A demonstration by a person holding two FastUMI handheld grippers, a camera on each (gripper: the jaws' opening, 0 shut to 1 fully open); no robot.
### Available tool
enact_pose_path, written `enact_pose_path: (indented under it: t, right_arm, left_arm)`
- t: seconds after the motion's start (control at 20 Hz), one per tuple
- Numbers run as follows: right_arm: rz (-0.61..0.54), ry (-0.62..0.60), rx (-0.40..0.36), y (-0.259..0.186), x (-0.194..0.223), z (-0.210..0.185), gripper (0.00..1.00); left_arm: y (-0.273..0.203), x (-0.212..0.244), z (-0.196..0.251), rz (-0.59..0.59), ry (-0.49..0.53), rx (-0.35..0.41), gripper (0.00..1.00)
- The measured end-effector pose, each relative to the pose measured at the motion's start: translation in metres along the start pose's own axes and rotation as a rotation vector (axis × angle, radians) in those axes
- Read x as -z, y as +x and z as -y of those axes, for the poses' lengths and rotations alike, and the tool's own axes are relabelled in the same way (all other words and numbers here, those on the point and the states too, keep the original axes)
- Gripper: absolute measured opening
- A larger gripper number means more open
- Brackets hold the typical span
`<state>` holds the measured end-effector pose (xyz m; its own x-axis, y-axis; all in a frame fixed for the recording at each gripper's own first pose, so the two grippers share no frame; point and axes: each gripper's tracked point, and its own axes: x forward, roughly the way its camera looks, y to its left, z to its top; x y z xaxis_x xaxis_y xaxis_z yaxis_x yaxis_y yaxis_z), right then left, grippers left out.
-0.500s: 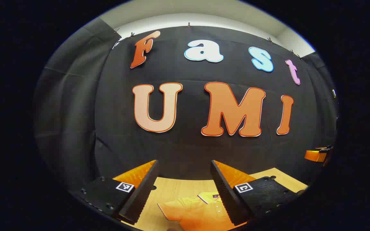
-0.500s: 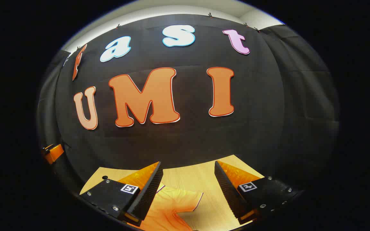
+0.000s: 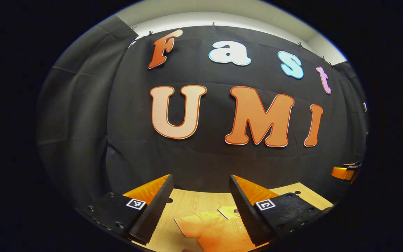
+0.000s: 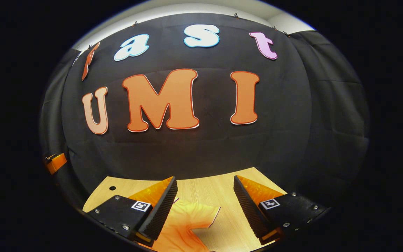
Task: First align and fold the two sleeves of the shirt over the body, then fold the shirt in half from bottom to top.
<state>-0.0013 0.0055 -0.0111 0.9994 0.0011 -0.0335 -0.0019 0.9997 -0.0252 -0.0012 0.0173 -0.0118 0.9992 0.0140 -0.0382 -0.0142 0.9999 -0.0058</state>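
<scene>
Left gripper view: the left gripper [image 3: 200,196] is held above a pale wooden table [image 3: 187,204], its two fingers spread wide apart and grasping nothing. Between and below them lies an orange shirt [image 3: 215,229], flat on the table, with its collar [image 3: 226,211] toward the far edge and one short sleeve [image 3: 189,224] reaching out to the side (a dark trim line runs along the sleeve hem and collar). The shirt's lower part is cut off at the bottom of the view. Behind the table hangs the black cloth wall [image 3: 82,115]. Far off to one side, near the edge, part of the right gripper [image 3: 345,171] is visible against the cloth.

Right gripper view: the right gripper [image 4: 205,196] also hangs above the table [image 4: 219,190] with its fingers released and wide apart, touching nothing. The shirt [image 4: 182,227] lies below, with one sleeve [image 4: 205,214] spread out between the fingers and the rest partly hidden behind one finger. A piece of the left gripper [image 4: 55,161] shows far off at the side.
</scene>
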Motion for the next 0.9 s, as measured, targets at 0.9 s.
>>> enact_pose_path:
  t: [0.9]
  right_arm:
    - [-0.259,0.075,-0.032,0.069,0.047,0.012,0.98]
  left_arm:
    - [0.011,0.005,0.017,-0.014,0.017,0.027,0.98]
